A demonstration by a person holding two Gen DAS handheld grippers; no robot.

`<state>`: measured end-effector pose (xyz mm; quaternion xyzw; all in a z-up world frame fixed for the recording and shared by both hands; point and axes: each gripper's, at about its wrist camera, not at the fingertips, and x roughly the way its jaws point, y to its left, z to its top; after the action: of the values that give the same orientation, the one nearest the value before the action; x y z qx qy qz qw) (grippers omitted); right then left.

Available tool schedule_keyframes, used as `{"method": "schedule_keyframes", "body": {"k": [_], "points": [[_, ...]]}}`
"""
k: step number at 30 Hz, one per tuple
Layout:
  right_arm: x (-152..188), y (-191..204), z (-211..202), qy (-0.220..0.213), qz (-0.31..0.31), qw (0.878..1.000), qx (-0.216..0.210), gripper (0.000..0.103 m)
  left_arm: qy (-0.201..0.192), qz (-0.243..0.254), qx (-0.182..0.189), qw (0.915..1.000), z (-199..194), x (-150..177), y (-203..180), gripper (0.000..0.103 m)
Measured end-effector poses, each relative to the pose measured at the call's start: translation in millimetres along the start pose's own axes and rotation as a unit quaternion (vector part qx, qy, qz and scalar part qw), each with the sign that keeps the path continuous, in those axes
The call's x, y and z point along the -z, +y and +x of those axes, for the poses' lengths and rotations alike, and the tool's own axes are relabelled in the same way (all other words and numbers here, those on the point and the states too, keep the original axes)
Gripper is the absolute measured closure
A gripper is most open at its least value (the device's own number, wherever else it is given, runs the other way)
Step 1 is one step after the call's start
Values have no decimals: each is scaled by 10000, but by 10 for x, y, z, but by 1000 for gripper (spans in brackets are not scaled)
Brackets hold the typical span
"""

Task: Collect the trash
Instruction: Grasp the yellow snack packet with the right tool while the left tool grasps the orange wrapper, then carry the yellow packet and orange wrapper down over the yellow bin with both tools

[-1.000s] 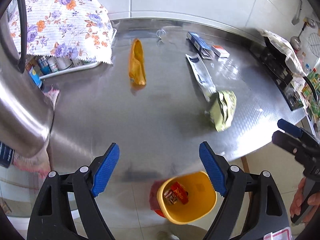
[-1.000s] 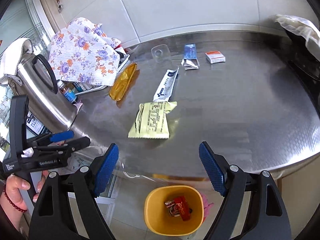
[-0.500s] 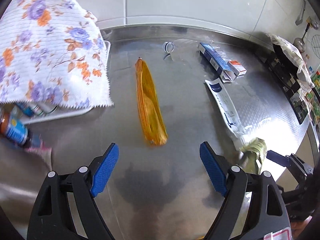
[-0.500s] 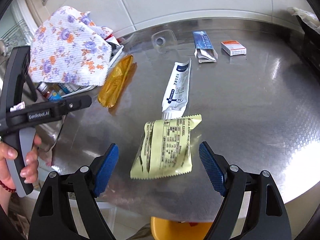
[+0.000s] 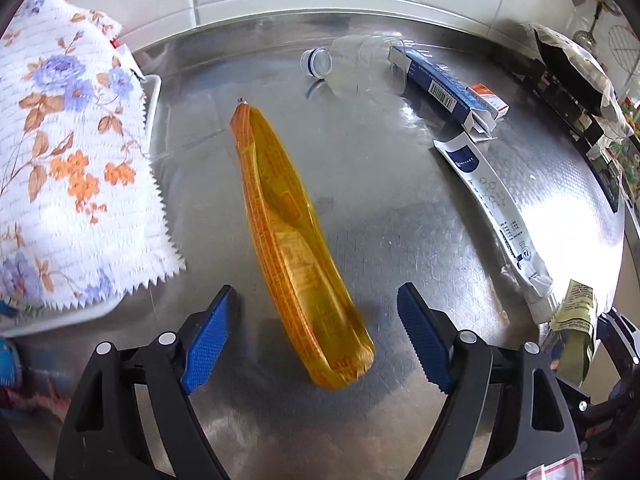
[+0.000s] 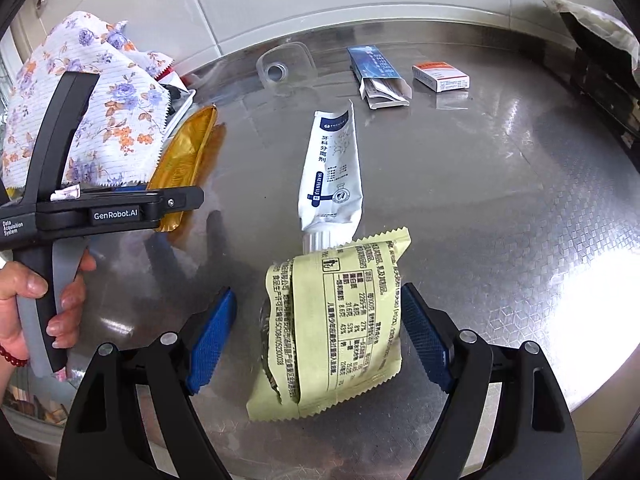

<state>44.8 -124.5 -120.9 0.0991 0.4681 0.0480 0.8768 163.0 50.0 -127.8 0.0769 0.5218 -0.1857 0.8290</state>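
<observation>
A long orange wrapper [image 5: 290,248] lies on the steel table [image 5: 400,208]; its near end sits between the open jaws of my left gripper [image 5: 318,340]. A pale yellow snack wrapper [image 6: 336,328] lies between the open jaws of my right gripper [image 6: 318,338]. The orange wrapper also shows in the right wrist view [image 6: 182,172], with the left gripper's body [image 6: 112,210] in front of it. A white tube [image 6: 332,176] lies just beyond the yellow wrapper, touching it. The yellow wrapper also shows at the table edge in the left wrist view [image 5: 574,328].
A floral cloth [image 5: 68,168] covers a tray at the left. A clear plastic bottle [image 5: 352,66], a blue carton [image 6: 378,74] and a small red-and-white box [image 6: 440,76] lie at the back. Dark kitchenware [image 6: 600,64] stands at the far right.
Both grippers moved forward and down over the table, from above the yellow bin on the floor to around the orange wrapper (left) and the yellow wrapper (right). The bin has left view.
</observation>
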Motion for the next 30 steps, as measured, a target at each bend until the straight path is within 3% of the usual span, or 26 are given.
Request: {"method": "schedule_keyframes", "body": {"k": [2,4,6,10,14,30], "points": [[13,31,-8,-39,-28,10000,60,27,-70,77,-92,9999,16,-22,-14,30],[23,22,-20,-79,2,9999,138,41,-130,214,-265,9993,16,-26,-35,39],[30,-8,-27,-103,74,9998,129,47,-182,254,-320,9990,7,-26,-16,45],[48,-50,-49,-110,176,9997,102,60,-246,250,-296,9989,-27,-41,22,73],[65,-61,-97,-149,234,9996,70,66,-242,127,-82,9996,-57,-36,104,93],[87,-92,-438,-438,202,9988,-124,68,-479,94,127,9987,-413,152,-14,99]]}}
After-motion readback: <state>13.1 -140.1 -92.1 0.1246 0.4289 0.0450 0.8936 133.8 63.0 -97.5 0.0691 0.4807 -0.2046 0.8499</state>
